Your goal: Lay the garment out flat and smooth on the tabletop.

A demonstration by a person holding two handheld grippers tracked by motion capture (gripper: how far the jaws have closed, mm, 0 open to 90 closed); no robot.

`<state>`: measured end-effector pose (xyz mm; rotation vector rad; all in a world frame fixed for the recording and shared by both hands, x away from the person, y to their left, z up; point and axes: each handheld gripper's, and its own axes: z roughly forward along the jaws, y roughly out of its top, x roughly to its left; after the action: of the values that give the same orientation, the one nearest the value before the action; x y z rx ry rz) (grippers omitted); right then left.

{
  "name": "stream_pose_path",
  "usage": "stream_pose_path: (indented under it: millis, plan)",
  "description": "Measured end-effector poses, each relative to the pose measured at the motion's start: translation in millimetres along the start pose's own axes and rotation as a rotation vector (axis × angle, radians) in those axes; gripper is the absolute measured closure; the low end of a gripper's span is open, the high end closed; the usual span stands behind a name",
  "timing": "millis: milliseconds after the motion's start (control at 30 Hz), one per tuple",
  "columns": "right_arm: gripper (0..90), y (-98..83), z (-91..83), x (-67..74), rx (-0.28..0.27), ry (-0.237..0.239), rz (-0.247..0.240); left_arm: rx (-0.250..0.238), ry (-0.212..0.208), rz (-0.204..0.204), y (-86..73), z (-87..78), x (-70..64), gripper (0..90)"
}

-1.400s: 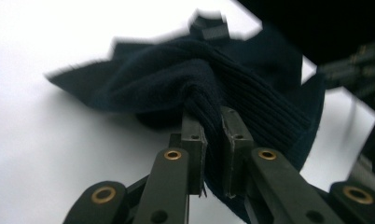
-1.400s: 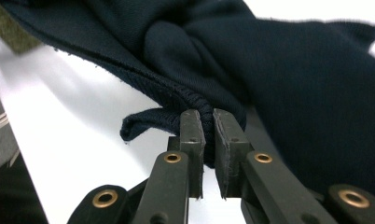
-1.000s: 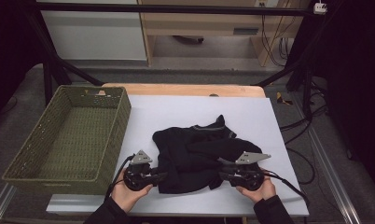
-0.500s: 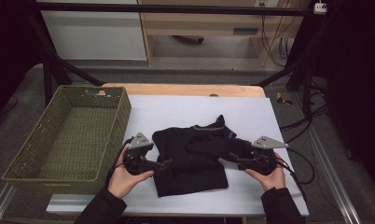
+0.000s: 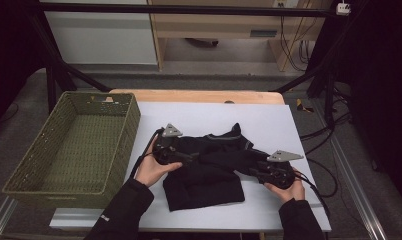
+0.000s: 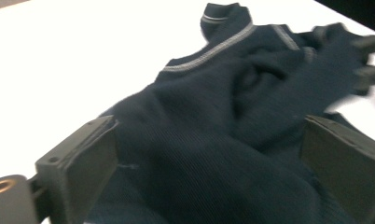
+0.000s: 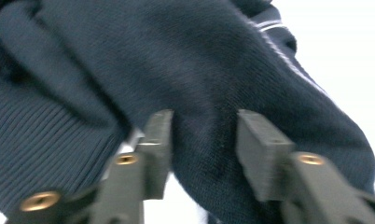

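A dark navy sweater [image 5: 209,172] with pale stripes at its collar lies crumpled on the white table top [image 5: 199,115]. My left gripper [image 5: 191,157] reaches into its left side. In the left gripper view that gripper [image 6: 209,154] stands open, its jaws having just swung wide apart, with sweater [image 6: 232,93] knit lying loosely between them. My right gripper [image 5: 254,170] comes in from the garment's right side. Its jaws [image 7: 204,135] have just been closing and now pinch a fold of the sweater [image 7: 129,56].
A green woven basket [image 5: 126,135] stands at the table's left edge, close to my left hand. A wooden strip [image 5: 189,96] runs along the back edge. Cables [image 5: 319,165] trail off the right side by a metal rail.
Both hands have moved from the sweater's front hem farther up the table, the left gripper more. The left jaws opened wide. The right jaws opened, then closed on a fold.
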<state>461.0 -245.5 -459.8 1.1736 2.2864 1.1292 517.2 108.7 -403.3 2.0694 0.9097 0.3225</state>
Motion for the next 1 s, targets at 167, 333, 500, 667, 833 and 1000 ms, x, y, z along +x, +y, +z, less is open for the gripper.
stream_pose_path:
  millis: [167,333,500,667,833,1000]
  plan:
    - [78.6,-3.6,2.0,5.5,0.039,0.034,-0.019,0.012,0.02,0.012,11.2,18.4,2.1,15.4]
    - [83.0,-5.1,2.5,9.5,0.067,0.059,-0.015,0.047,0.0,0.044,20.4,37.8,-1.2,26.3]
    - [84.1,-4.6,3.6,12.5,0.084,0.075,-0.015,0.12,-0.002,0.092,17.7,62.4,-9.3,34.5]
    - [84.3,-4.4,4.0,13.1,0.087,0.082,-0.016,0.199,0.057,0.131,12.3,80.1,-11.7,59.5]
    - [84.4,-4.1,3.4,13.2,0.083,0.084,-0.023,0.197,0.079,0.09,17.3,69.5,-8.5,81.0]
    - [84.8,-0.3,-1.8,12.9,0.053,0.057,-0.036,0.078,0.123,0.035,27.3,29.4,7.7,81.6]
